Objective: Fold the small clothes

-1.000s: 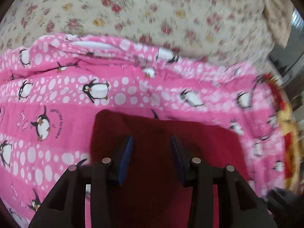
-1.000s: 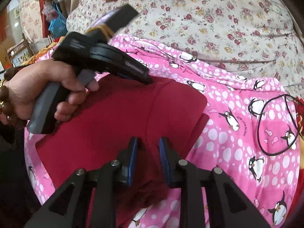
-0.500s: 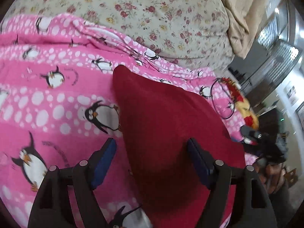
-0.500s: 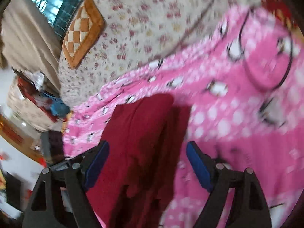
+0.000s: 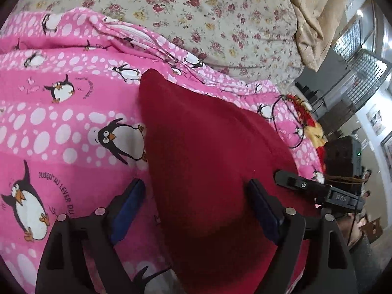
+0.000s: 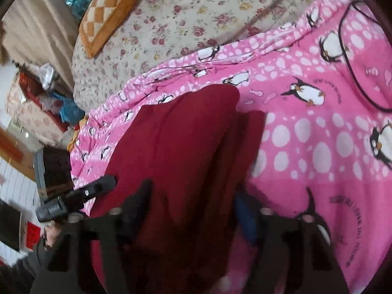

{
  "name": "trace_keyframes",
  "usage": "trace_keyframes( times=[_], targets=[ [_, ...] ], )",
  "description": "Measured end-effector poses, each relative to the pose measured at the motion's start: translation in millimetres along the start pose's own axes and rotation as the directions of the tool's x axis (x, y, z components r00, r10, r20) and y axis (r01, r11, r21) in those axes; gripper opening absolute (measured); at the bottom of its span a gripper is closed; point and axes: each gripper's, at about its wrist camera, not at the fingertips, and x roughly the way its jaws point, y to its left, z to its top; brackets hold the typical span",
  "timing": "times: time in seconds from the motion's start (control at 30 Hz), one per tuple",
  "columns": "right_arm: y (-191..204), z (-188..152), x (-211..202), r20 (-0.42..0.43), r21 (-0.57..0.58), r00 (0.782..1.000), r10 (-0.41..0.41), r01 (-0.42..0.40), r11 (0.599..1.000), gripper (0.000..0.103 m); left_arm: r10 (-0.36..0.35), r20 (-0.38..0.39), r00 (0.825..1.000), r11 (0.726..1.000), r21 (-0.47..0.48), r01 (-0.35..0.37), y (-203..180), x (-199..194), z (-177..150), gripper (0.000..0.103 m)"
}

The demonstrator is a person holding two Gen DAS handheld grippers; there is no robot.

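Here my two claws both tilt downward over one pink penguin blanket (image 5: 61,127) that covers a floral bedspread (image 5: 196,12), with one dark red garment (image 5: 208,159) lying folded on the pink. My left claw (image 5: 196,208) has just been opening and stands apart over the garment's edge. My right claw (image 6: 193,210), blurred, has just been narrowing, its jaws straddling the red cloth without pinching it.

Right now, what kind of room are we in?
Probably a bedroom at home: a bed with a floral quilt, a pink penguin blanket spread over it, a checked cushion, and curtains by a window.
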Motion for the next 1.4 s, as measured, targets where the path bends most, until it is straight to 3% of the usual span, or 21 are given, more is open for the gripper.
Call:
trace_keyframes(
  times=[0.07, 0.13, 0.2, 0.47, 0.63, 0.7, 0.83, 0.93, 1.1, 1.3, 1.4],
  targets=[
    [-0.2, -1.2, -1.7, 0.009, -0.004, 1.0, -0.005, 0.005, 1.0, 0.058, 0.025, 0.008, 1.0, 0.999, 0.026, -0.025, -4.2, -2.0, 0.4, 0.066],
    [-0.8, -2.2, 0.8, 0.022, 0.003, 1.0, -0.011, 0.011, 1.0, 0.062, 0.036, 0.028, 0.999, 0.997, 0.068, -0.038, -10.6, -4.4, 0.9, 0.056],
    [-2.4, -4.1, 1.6, 0.032, 0.005, 0.999, -0.011, 0.011, 1.0, 0.068, 0.058, 0.03, 0.998, 0.994, 0.087, -0.061, -13.7, -4.0, 1.1, 0.053],
    [3.0, -4.3, 5.6, 0.032, -0.032, 0.999, -0.037, 0.038, 0.999, 0.071, 0.107, 0.044, 0.993, 0.985, 0.129, -0.112, -19.6, -2.7, -2.6, 0.05],
    [7.6, -3.7, 4.4, 0.026, -0.049, 0.998, -0.051, 0.052, 0.997, 0.058, 0.108, 0.048, 0.993, 0.985, 0.133, -0.114, -20.6, -2.5, -3.2, 0.048],
    [9.7, -3.1, 3.0, 0.035, -0.049, 0.998, -0.047, 0.049, 0.998, 0.048, 0.109, 0.057, 0.992, 0.983, 0.143, -0.116, -21.8, -5.1, -2.9, 0.039],
    [15.1, 1.5, 2.0, 0.068, -0.022, 0.997, -0.045, 0.046, 0.999, 0.042, 0.093, 0.078, 0.993, 0.986, 0.134, -0.103, -18.0, -15.9, 6.4, 0.026],
    [15.3, 8.0, 9.7, 0.08, 0.026, 0.997, -0.017, 0.015, 1.0, 0.042, 0.081, 0.091, 0.993, 0.992, 0.087, -0.089, -2.9, -25.1, 16.0, 0.021],
    [20.6, 19.7, 43.6, 0.092, 0.11, 0.995, 0.048, -0.058, 0.992, 0.042, 0.146, 0.122, 0.982, 0.987, 0.049, -0.153, 22.7, -39.8, 29.9, 0.02],
    [49.3, 35.6, 90.5, 0.073, 0.161, 0.976, 0.205, -0.214, 0.963, 0.042, 0.231, 0.124, 0.965, 0.972, 0.0, -0.233, 64.2, -70.1, 47.5, 0.02],
    [66.4, 35.1, 108.0, 0.052, 0.131, 0.976, 0.21, -0.215, 0.968, 0.042, 0.189, 0.059, 0.98, 0.981, -0.042, -0.187, 92.7, -70.1, 51.2, 0.021]
  ],
)
